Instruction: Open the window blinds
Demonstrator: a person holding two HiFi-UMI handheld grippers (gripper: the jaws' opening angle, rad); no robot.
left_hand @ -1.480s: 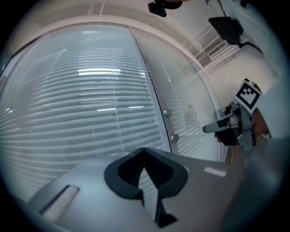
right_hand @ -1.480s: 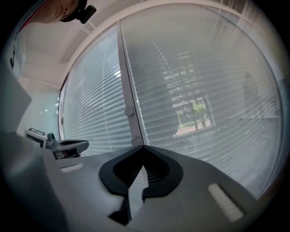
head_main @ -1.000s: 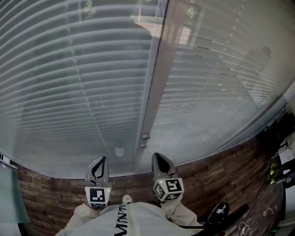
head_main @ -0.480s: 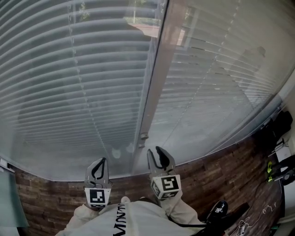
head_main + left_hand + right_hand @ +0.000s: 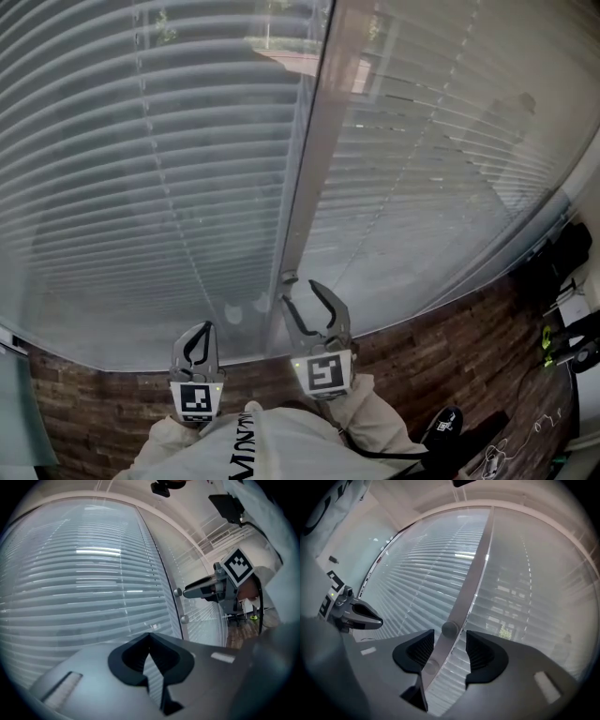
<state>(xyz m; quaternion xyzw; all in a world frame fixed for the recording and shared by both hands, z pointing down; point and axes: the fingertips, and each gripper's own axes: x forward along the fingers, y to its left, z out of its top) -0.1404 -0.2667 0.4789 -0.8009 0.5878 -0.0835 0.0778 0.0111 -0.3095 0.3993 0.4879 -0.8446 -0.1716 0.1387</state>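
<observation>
The black lettering (image 5: 246,458) on the person's white garment (image 5: 291,439) is cut off and unreadable.

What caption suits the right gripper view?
Right gripper, jaws just opening, with a round grey knob on the metal mullion between them, untouched.

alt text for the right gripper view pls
The right gripper has just been opening and holds its fingers apart, with a round knob on the window's upright frame bar lined up in the gap and neither finger touching it. Slatted blinds fill the panes on both sides, and the left gripper pokes in at the left edge.
</observation>
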